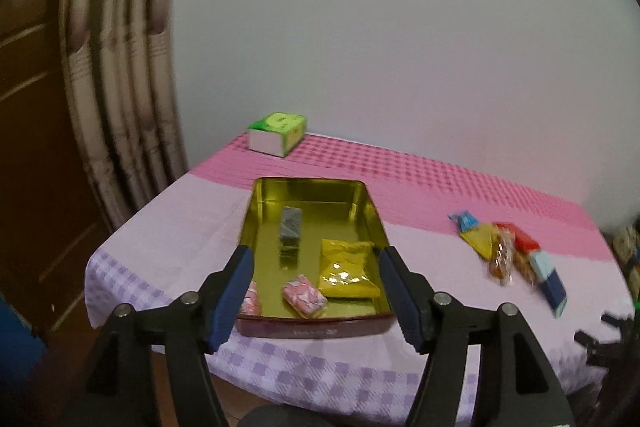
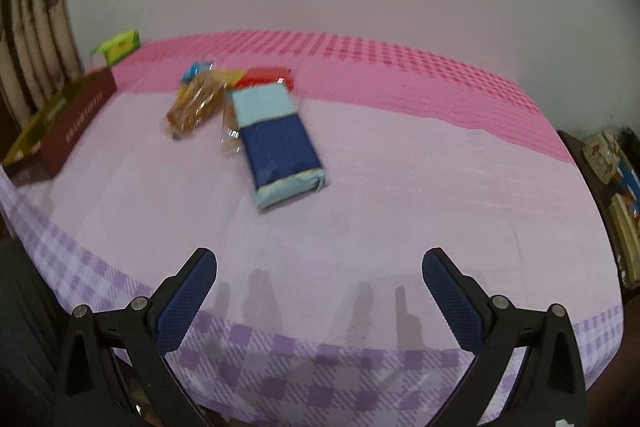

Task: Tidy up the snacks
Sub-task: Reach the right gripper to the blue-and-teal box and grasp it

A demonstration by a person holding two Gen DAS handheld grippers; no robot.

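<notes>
The task looks partly done. The open tin box (image 1: 312, 323) stands on the tabletop (image 1: 180, 227) and already holds four snacks: a dark wrapped bar (image 1: 290, 227) toward the far end, a yellow packet (image 1: 346, 269) on the right side, and two pink wrapped candies (image 1: 304, 296) at the near wall, one of them half hidden behind a finger. What remains, I judge, is the small pile well apart to the right of the tin: a blue-and-light-blue packet (image 2: 276, 143) lying nearest, clear bags of brown snacks (image 2: 196, 105) just beside it, a red packet (image 2: 266, 77) behind, and a yellow one with a blue end, which is too blurred to name better. A green tissue box (image 1: 278, 133) stands at the far corner and seems not part of the job. The left claw (image 1: 314, 291) is released, spread wide, holding nothing, above the near end of the tin. The right claw (image 2: 320, 291) is also wide open and empty, over bare cloth near the front edge, facing the pile but not touching it.
</notes>
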